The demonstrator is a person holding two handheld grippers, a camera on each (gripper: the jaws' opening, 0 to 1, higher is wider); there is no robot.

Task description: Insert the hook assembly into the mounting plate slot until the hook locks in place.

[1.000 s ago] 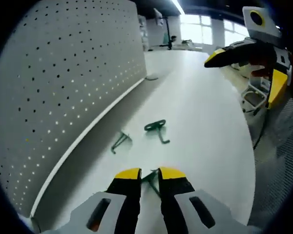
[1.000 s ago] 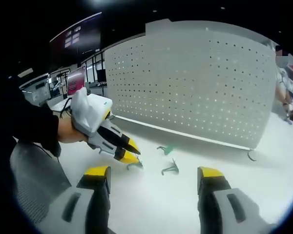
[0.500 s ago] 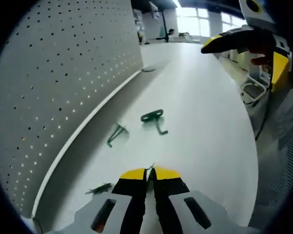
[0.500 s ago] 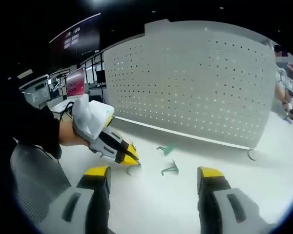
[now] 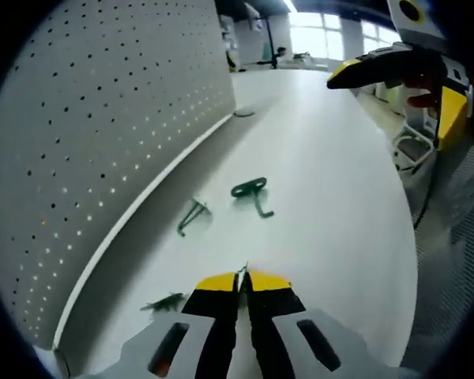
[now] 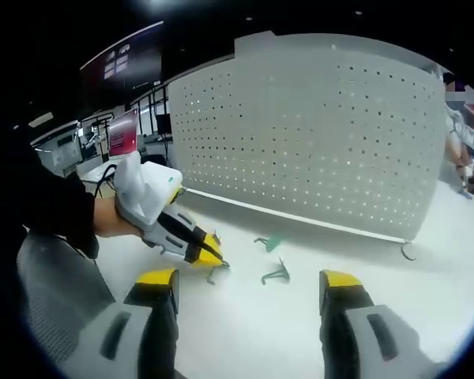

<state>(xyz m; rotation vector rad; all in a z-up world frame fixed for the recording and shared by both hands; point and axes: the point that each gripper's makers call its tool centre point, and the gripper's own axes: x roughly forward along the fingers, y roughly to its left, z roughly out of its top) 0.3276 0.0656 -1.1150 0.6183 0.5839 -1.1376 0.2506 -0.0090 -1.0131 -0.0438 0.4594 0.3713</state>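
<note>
A big white board full of little holes (image 6: 316, 134) stands up on the white counter (image 5: 332, 205). The left hand-held gripper (image 5: 242, 278) is pinched tight on a thin green hook (image 6: 214, 274) just above the counter, and the right hand-held gripper (image 6: 249, 286) hangs with its jaws wide apart, holding nothing. Two more green hooks (image 5: 253, 193) (image 5: 192, 215) lie on the counter near the board.

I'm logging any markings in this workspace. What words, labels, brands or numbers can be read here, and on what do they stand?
No legible text anywhere.
Dark wall screen: faint lines of writing, too small and blurred to read.
Reddish monitor: no readable characters.
White pegboard, table, green hooks and both tongs, left and right: no markings visible.
</note>
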